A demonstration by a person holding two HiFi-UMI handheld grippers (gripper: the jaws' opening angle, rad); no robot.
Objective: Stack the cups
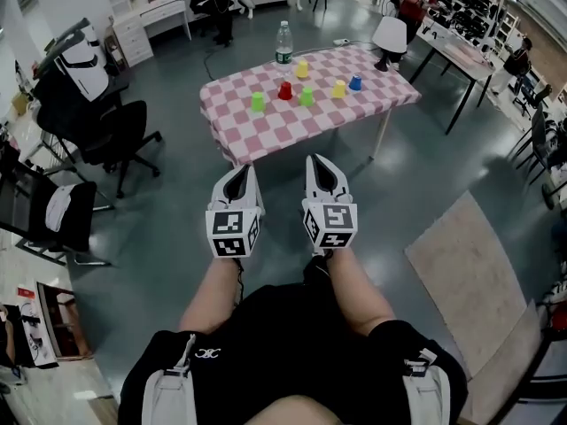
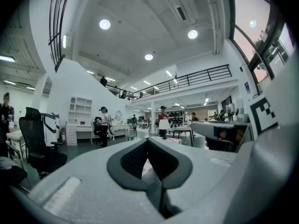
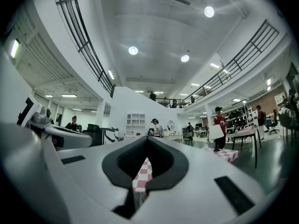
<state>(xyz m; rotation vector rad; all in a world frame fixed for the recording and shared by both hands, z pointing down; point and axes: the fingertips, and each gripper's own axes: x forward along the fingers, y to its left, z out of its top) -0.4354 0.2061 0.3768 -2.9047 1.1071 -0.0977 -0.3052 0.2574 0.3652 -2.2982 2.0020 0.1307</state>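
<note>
While you stand back from the table (image 1: 266, 135), which sits in the upper middle of the head view under a pink checked cloth, both tongs hang side by side in the centre of the frame, above the grey floor (image 1: 177, 264) and well apart from the cloth's near edge.

Your left gripper (image 1: 237, 175) has its jaws pressed together at the tips. Its own view (image 2: 148, 141) shows nothing caught between the dark pads. Your right gripper (image 1: 321, 163) is the same: tips meeting and pads empty (image 3: 147, 139), with only a sliver of pink check showing through the gap lower down.

None of the cups is stacked; each stands on the cloth apart from the others.
- The left green cup (image 1: 258, 102) is nearest the frame's left.
- The red cup (image 1: 284, 90) and the second green cup (image 1: 306, 96) follow to its right.
- The lower yellow cup (image 1: 338, 88) and the blue cup (image 1: 355, 82) come next, further right.
- The upper yellow cup (image 1: 302, 69) stands behind that row.

A water bottle (image 1: 283, 42) stands at the far edge of the table, and a white lamp (image 1: 389, 38) at its upper right corner. A black office chair (image 1: 115, 140) sits at the left, and a pale rug (image 1: 474, 282) lies at the lower right.
</note>
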